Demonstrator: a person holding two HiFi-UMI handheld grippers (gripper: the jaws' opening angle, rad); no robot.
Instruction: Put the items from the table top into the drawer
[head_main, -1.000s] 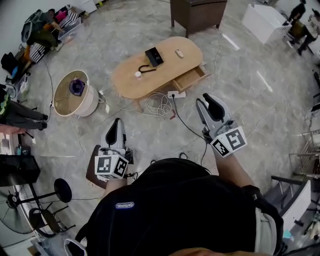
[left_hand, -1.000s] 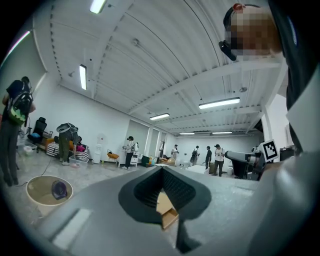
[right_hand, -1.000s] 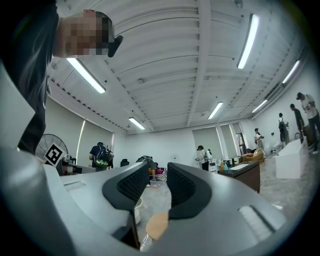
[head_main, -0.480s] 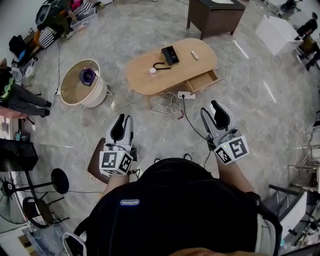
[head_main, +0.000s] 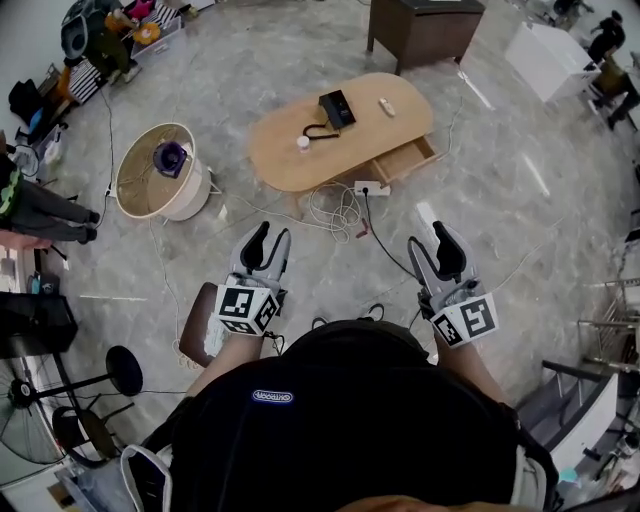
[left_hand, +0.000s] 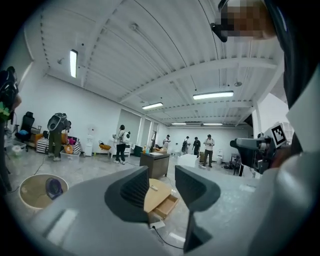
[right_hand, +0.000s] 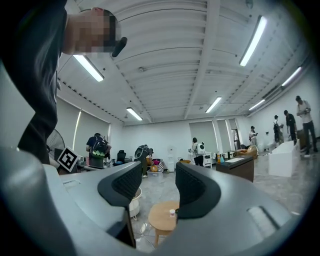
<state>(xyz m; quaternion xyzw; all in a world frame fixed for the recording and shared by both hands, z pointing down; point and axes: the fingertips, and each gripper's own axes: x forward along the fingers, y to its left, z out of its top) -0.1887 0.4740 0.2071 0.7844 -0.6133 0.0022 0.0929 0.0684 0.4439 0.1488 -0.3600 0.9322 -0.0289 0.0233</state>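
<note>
A corded flat black box (head_main: 337, 108), small white cup (head_main: 303, 143) and pale stick (head_main: 387, 106), perhaps a remote, sit on the oval wooden tabletop (head_main: 285, 165) by its open drawer (head_main: 405, 160); probably light, rigid, pinchable across narrow sides. Far short, left gripper (head_main: 270, 236) and right gripper (head_main: 430, 240) hang empty, jaws apart, the right's just widened; floor cables (head_main: 338, 212) crowd the near edge.

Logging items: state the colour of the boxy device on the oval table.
The device is black; head view shows it best.
</note>
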